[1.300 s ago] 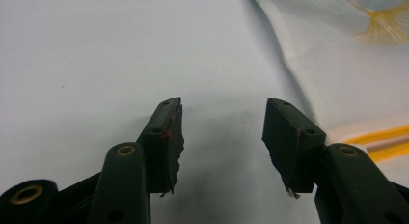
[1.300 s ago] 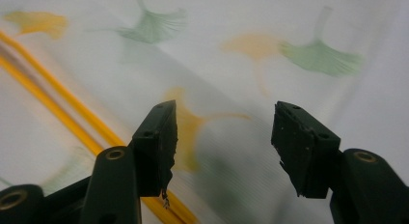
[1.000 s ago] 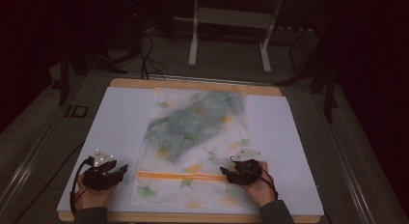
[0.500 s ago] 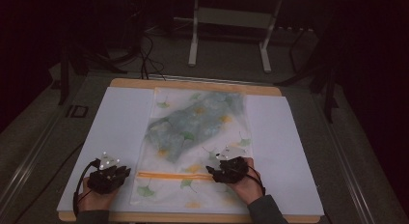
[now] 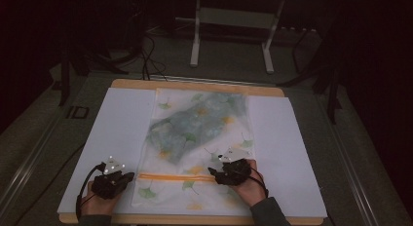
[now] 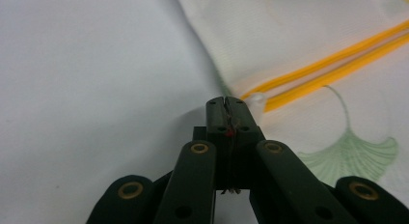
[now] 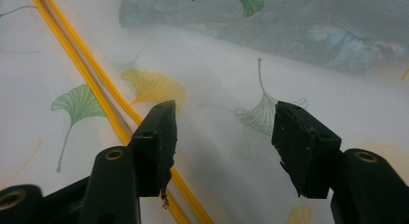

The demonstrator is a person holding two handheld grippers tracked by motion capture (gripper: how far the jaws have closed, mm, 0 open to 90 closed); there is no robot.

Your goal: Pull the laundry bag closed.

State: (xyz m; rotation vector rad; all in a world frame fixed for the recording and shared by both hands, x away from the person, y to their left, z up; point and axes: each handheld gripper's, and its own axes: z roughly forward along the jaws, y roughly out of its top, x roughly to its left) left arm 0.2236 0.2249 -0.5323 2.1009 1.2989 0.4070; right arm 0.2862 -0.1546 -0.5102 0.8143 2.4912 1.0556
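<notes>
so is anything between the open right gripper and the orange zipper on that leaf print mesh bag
Nothing visible. The right gripper hangs open right over the orange zipper of the white leaf-print mesh bag, with no object between them.

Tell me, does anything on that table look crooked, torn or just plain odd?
Nothing looks damaged or spilled. The mesh bag lies flat and square on the white table, with a bluish garment bunched inside it. Its orange zipper runs straight. The left gripper is pinched shut at the zipper's end; the right gripper hovers open over the mesh.
</notes>
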